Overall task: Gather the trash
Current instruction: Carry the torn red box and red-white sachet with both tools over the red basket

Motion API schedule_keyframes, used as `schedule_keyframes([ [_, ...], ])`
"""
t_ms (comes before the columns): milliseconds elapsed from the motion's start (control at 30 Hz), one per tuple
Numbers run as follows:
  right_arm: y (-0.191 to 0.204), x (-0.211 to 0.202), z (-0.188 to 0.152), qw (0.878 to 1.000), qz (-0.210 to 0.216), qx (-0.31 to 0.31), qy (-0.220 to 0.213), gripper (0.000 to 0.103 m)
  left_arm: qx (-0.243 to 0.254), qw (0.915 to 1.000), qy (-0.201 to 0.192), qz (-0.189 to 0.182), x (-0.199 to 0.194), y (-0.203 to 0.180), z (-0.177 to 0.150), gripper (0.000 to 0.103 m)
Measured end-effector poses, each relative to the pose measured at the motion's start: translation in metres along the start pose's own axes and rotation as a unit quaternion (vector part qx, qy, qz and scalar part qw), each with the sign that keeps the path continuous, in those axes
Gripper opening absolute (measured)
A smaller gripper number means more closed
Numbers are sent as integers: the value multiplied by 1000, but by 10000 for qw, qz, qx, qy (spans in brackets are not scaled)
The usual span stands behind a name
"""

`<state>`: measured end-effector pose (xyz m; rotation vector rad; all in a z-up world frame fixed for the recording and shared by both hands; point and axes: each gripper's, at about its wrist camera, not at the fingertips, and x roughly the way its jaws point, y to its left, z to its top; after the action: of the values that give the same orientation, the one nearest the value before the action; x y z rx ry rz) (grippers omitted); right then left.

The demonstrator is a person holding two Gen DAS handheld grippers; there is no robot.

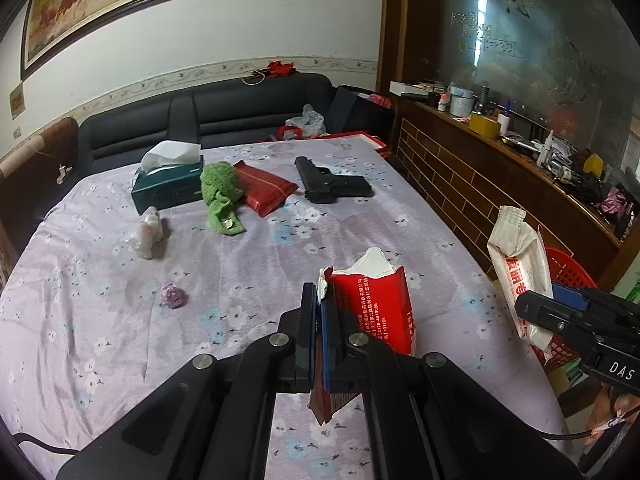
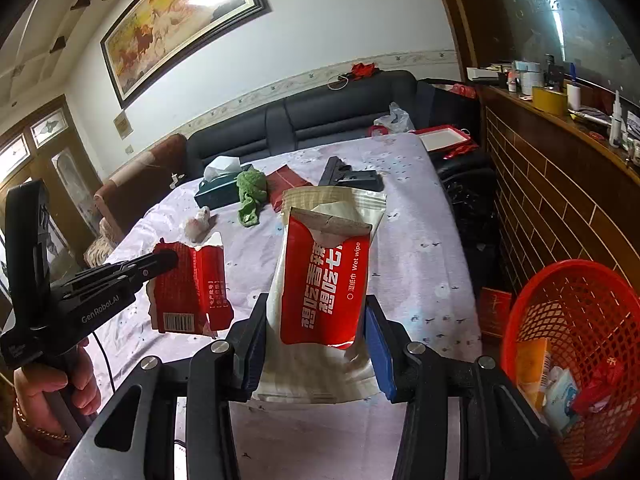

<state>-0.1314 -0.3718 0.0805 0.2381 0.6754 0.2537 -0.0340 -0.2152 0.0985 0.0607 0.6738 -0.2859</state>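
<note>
My left gripper (image 1: 318,300) is shut on a torn red carton (image 1: 370,304) and holds it above the table; the carton also shows in the right wrist view (image 2: 188,292). My right gripper (image 2: 316,332) is shut on a red and white wet wipe packet (image 2: 324,280), held above the table's right side; the packet also shows in the left wrist view (image 1: 516,264). A red mesh basket (image 2: 576,320) with several pieces of trash stands low to the right of the table. A crumpled purple paper ball (image 1: 173,295) and a crumpled white wrapper (image 1: 149,232) lie on the cloth.
The table has a lilac flowered cloth (image 1: 100,320). On it lie a tissue box (image 1: 168,184), a green cloth (image 1: 220,196), a red pouch (image 1: 264,190) and a black toy pistol (image 1: 332,186). A dark sofa (image 1: 200,116) stands behind. A cluttered wooden counter (image 1: 520,184) runs along the right.
</note>
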Motion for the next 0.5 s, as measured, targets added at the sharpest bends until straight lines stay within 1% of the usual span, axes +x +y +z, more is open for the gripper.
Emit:
schedule_keyframes([
  [500, -34, -46, -4, 9988, -332, 199, -293, 49, 221, 9994, -83, -252, 2, -28, 9, 1],
])
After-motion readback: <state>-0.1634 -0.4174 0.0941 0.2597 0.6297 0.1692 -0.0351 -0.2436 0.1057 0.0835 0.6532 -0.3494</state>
